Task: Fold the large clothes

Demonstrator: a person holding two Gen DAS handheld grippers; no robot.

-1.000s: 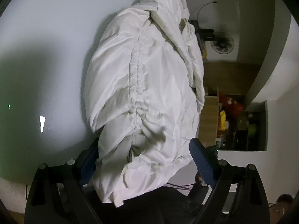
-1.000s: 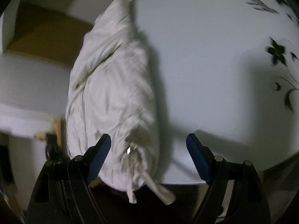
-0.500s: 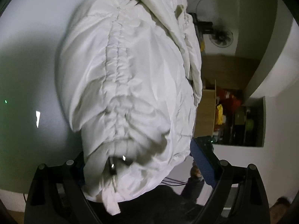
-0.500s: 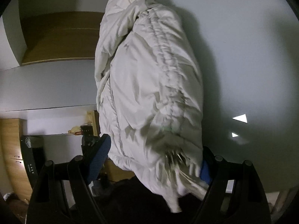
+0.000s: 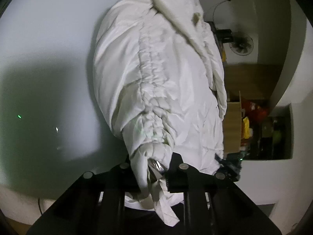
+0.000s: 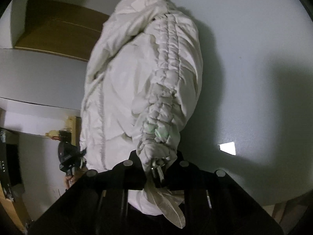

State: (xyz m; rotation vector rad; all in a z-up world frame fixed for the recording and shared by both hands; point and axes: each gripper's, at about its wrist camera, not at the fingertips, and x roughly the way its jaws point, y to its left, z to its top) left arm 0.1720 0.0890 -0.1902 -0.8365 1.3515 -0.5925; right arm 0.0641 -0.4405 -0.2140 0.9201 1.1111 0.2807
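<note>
Free room: bare pale desk (image 5: pixel 49 54) left of the white garment (image 5: pixel 160 82) in the left wrist view, and open desk to its right in the right wrist view.

Obstacles: the bulky garment fills the middle of both views, its gathered end bunched between the closing fingers of the left gripper (image 5: pixel 154 168) and right gripper (image 6: pixel 156 170). Beyond the desk edge: fan (image 5: pixel 242 46), cluttered shelf niche (image 5: pixel 262 129), wooden panel (image 6: pixel 58 29).
</note>
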